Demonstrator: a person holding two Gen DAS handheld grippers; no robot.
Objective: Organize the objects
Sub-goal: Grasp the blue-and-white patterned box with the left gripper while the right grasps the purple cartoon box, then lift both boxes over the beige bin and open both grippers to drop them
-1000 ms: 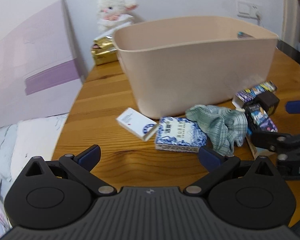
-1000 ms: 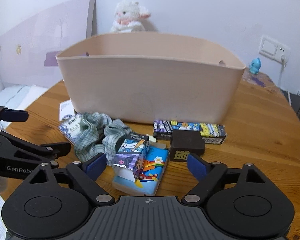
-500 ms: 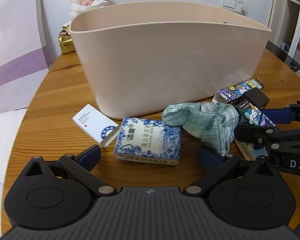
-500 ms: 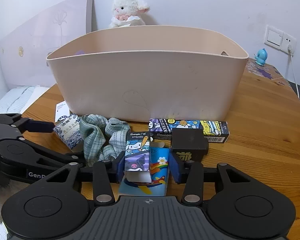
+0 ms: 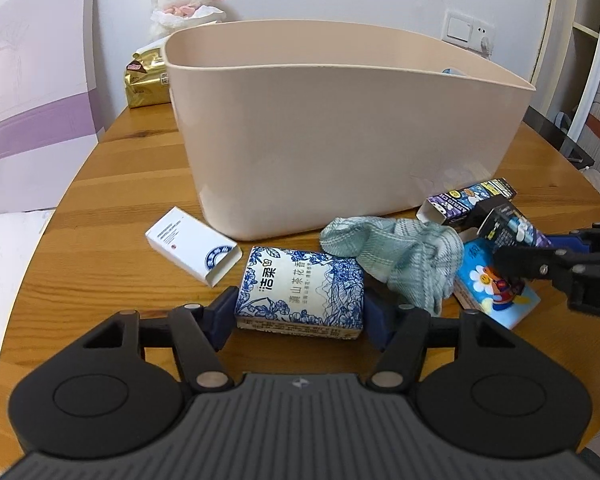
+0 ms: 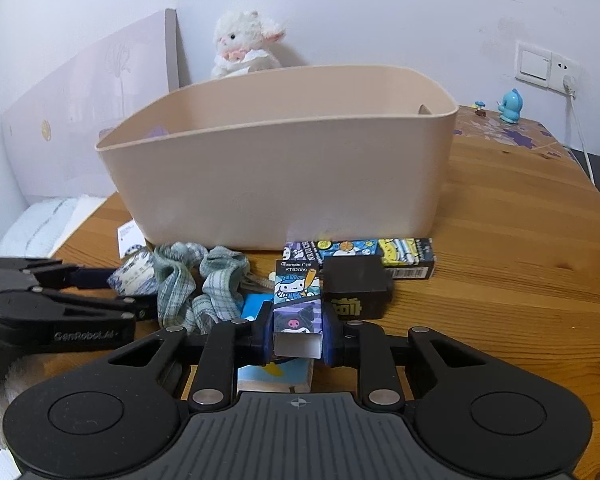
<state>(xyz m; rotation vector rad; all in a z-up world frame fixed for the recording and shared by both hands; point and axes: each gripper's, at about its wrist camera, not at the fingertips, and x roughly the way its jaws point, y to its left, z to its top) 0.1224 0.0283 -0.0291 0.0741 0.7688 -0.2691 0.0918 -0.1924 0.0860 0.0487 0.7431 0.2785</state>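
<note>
left tongs (image 5: 300, 314) clamp blue-white packet (image 5: 300, 288); right tongs (image 6: 298, 334) clamp cartoon box (image 6: 298, 304)

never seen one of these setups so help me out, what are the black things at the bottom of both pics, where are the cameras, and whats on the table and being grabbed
The black shapes are two handheld grippers, one in each of a person's hands. Each carries a camera looking forward along its two fingers, so there is one picture per gripper.

The left gripper is closed on a blue-and-white floral packet. The right gripper is closed on a small cartoon-printed box.

On the wooden table stands a big beige tub. In front of it lie a white box, a crumpled green checked cloth, a long cartoon box, a black box and a bright blue packet. A plush lamb sits behind the tub.
</note>
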